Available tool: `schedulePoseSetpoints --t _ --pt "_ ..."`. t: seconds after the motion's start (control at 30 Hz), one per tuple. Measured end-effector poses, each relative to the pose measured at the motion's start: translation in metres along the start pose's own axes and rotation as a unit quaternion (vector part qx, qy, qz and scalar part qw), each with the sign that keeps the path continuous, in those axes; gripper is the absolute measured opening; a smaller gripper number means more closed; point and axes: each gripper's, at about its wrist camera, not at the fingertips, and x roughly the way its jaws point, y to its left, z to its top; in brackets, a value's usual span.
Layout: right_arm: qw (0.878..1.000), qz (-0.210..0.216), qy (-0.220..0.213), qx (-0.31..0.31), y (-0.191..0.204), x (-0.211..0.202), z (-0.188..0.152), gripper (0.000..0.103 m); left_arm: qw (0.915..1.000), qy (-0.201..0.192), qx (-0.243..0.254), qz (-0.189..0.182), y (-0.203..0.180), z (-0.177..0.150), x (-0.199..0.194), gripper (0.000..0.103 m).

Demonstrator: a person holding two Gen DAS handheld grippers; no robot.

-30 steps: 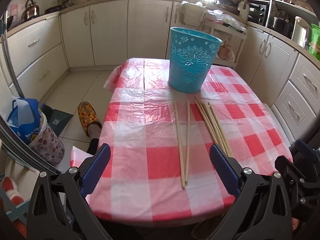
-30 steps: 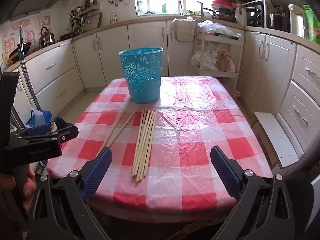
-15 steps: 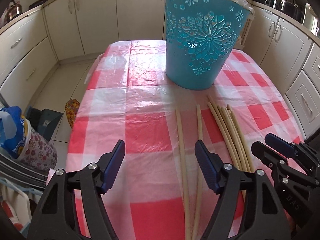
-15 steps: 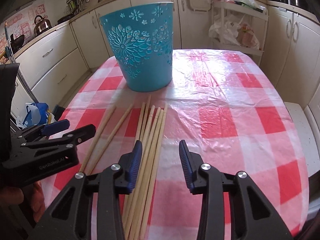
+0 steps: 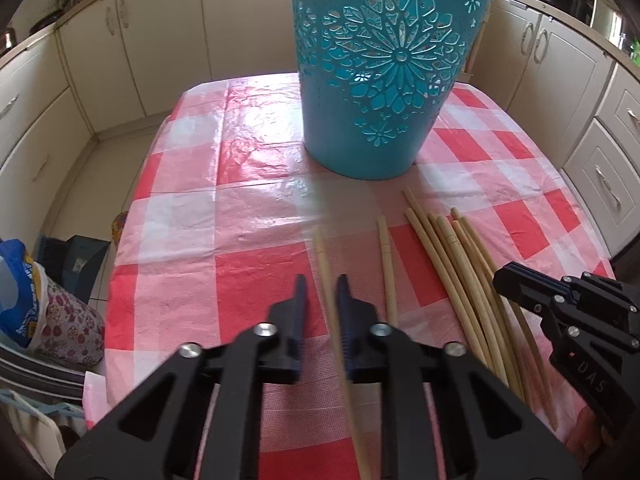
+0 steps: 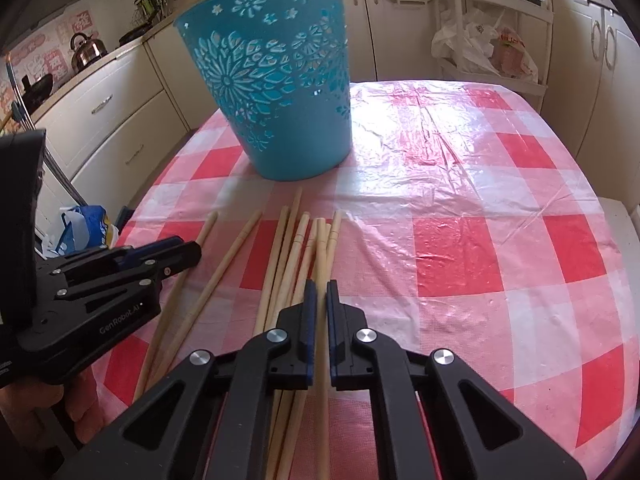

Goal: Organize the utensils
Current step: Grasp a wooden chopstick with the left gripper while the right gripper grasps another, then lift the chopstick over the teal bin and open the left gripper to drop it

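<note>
Near the table's [image 6: 500, 184] front edge, both my hand-held grippers, left [image 5: 322, 294] and right [image 6: 321, 300], are nearly clenched, each around one chopstick, the left's [image 5: 325, 264] and the right's [image 6: 320, 248], so the right's bundled neighbours could snag and roll off.

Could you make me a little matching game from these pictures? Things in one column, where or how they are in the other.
Things:
1. blue basket
2. left gripper
3. right gripper
4. kettle

Descriptions:
A. on the kitchen counter
B. jaws around one stick of the bundle of chopsticks
C. upright on the checked tablecloth
D. jaws around the leftmost single chopstick

Pairs: 1-C, 2-D, 3-B, 4-A
</note>
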Motion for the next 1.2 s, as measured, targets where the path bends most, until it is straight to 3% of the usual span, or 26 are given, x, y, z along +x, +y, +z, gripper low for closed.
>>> schedulePoseSetpoints --t 0.4,0.53,0.67,0.8,0.93,1.07,1.13,1.2 --pt "0.999 0.011 -0.016 0.031 -0.02 -0.013 -0.005 0.006 0.9971 0.006 -0.038 -0.065 0.03 -0.005 -0.013 0.005" --pt "0.999 0.021 -0.016 0.042 -0.024 -0.012 -0.007 0.006 0.9939 -0.011 -0.054 -0.095 0.037 -0.001 -0.032 0.005" --pt "0.998 0.031 -0.02 0.055 -0.03 -0.012 -0.007 0.006 0.9862 -0.073 -0.062 -0.135 0.039 0.015 -0.076 0.005" --pt "0.997 0.04 -0.021 0.069 -0.035 -0.012 -0.007 0.006 0.9734 -0.159 -0.066 -0.151 0.041 0.054 -0.126 0.005" --pt "0.996 0.045 -0.028 0.077 -0.038 -0.014 -0.007 0.006 0.9579 -0.236 -0.07 -0.147 0.033 0.107 -0.155 0.005" --pt "0.995 0.049 -0.033 0.086 -0.043 -0.016 -0.006 0.006 0.9408 -0.296 -0.088 -0.138 0.029 0.152 -0.16 0.005" --pt "0.994 0.052 -0.034 0.09 -0.045 -0.015 -0.007 0.006 0.927 -0.335 -0.097 -0.138 0.028 0.172 -0.162 0.005" --pt "0.993 0.057 -0.034 0.093 -0.046 -0.015 -0.007 0.006 0.922 -0.351 -0.109 -0.121 0.027 0.189 -0.16 0.005"
